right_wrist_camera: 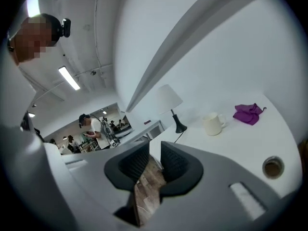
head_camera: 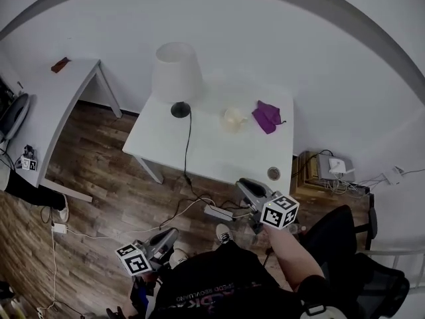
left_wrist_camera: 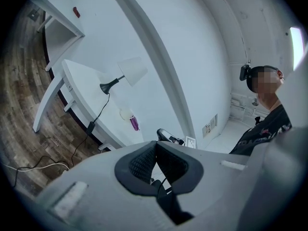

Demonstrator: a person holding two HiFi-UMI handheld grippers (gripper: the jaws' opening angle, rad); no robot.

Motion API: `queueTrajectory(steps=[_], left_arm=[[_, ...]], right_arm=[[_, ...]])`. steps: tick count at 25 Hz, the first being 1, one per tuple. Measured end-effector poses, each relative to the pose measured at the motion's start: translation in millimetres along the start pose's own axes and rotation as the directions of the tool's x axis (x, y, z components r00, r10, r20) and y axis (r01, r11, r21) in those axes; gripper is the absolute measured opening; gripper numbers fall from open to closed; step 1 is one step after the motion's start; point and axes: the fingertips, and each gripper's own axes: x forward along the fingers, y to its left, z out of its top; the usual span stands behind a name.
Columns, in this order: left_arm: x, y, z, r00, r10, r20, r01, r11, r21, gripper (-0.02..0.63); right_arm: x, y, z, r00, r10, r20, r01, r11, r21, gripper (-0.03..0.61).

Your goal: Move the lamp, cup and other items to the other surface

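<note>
The white counter [head_camera: 219, 151] carries the lamp [head_camera: 176, 75] at its far left corner. A second counter [head_camera: 60, 105] stands well left of the lamp, across bare wooden floor. The right gripper [head_camera: 243, 184] hangs off the near edge, right of the lamp, jaws apart and empty. The left gripper [left_wrist_camera: 155, 146] is nearer the person, jaws together on nothing. The lamp's cord [head_camera: 188, 145] drops over the near edge toward a power strip [head_camera: 218, 212], between the grippers and the lamp. A purple cloth [head_camera: 267, 116] lies farthest right of the lamp, the cup [head_camera: 234, 119] between them.
</note>
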Motion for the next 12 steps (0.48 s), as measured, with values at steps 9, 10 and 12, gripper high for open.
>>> queueTrajectory(steps=[9,10,12], left_arm=[[61.6,-8.0,-9.6,0.994,0.099,0.034,-0.099,0.995,-0.010,-0.002],[64.7,-8.1,-9.0,0.992,0.113,0.048,-0.112,0.994,-0.017,-0.002],[73.8,-7.4,-11.0,0.988,0.136,0.068,-0.134,0.990,-0.030,-0.002]], right_arm=[[31.6,-133.9,46.3,0.988,-0.095,-0.119,0.059,0.960,-0.275,0.117],[39.5,-146.3,49.4,0.985,-0.103,-0.136,0.058,0.952,-0.301,0.124],[56.9,-172.6,53.6,0.977,-0.121,-0.177,0.052,0.934,-0.354,0.133]])
